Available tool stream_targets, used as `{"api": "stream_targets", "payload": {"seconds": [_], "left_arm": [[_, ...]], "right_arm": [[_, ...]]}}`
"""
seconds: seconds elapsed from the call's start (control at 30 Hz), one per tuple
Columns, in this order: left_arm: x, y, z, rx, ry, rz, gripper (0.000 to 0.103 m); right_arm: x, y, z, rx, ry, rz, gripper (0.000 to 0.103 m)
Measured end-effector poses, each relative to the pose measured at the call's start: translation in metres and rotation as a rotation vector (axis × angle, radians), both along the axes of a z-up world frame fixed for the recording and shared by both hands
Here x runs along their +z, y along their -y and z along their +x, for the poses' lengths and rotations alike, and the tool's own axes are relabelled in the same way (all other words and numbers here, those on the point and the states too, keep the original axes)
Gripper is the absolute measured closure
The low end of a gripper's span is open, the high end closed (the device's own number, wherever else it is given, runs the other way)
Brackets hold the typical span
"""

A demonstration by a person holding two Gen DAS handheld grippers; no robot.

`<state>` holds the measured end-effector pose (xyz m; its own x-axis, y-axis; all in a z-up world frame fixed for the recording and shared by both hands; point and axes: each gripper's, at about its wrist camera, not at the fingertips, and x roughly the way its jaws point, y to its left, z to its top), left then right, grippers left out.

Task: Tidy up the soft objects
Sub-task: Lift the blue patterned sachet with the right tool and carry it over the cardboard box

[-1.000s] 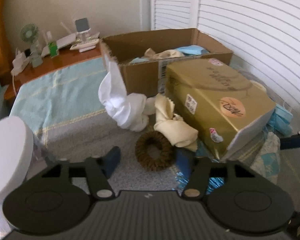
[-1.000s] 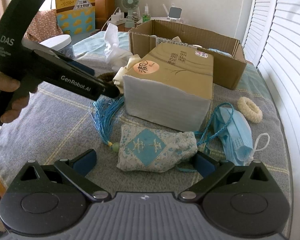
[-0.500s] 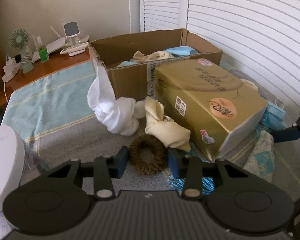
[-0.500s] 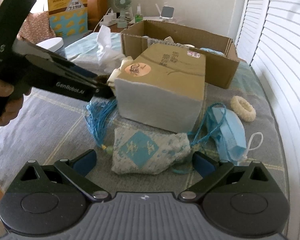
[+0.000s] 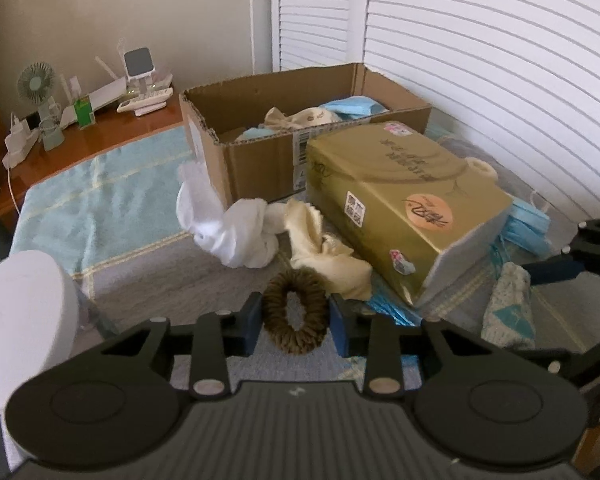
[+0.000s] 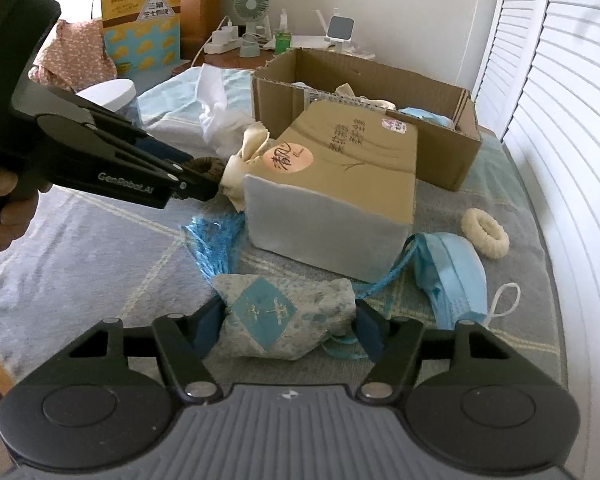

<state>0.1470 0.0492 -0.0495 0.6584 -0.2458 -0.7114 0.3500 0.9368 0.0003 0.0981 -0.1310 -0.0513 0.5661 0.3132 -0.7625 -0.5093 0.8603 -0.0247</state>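
My left gripper [image 5: 296, 322] is shut on a brown hair scrunchie [image 5: 295, 309], one pad on each side of it; the scrunchie also shows in the right wrist view [image 6: 204, 168]. My right gripper [image 6: 288, 326] is shut on a patterned blue-and-white sachet [image 6: 284, 316] with a blue cord and tassel [image 6: 216, 248]. A cardboard box [image 5: 260, 160] behind holds cloths and masks. A cream cloth [image 5: 328, 256] and a white cloth [image 5: 232, 232] lie by the gold tissue pack [image 5: 400, 204].
A blue face mask [image 6: 456, 276] and a cream scrunchie [image 6: 484, 232] lie right of the tissue pack. A white-lidded jar [image 5: 24, 320] stands at the left. A wooden side table [image 5: 92, 136] with a fan and chargers is behind. Louvered doors [image 5: 480, 60] are on the right.
Both grippers have closed: the left pads have come in onto the brown scrunchie, and the right pads onto the sachet. Both moved forward a little.
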Motion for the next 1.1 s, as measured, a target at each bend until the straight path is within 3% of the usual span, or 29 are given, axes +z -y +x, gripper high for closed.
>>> {"api": "stream_targets", "payload": {"seconds": [0.67, 1.1], "left_arm": [[0.033, -0.005, -0.061, -0.138, 0.029, 0.019, 0.070], [0.037, -0.009, -0.071, -0.175, 0.059, -0.013, 0.070]], "right_arm": [[0.070, 0.013, -0.031, 0.012, 0.072, 0.033, 0.032], [0.115, 0.021, 0.021, -0.062, 0.098, 0.063, 0.032]]}}
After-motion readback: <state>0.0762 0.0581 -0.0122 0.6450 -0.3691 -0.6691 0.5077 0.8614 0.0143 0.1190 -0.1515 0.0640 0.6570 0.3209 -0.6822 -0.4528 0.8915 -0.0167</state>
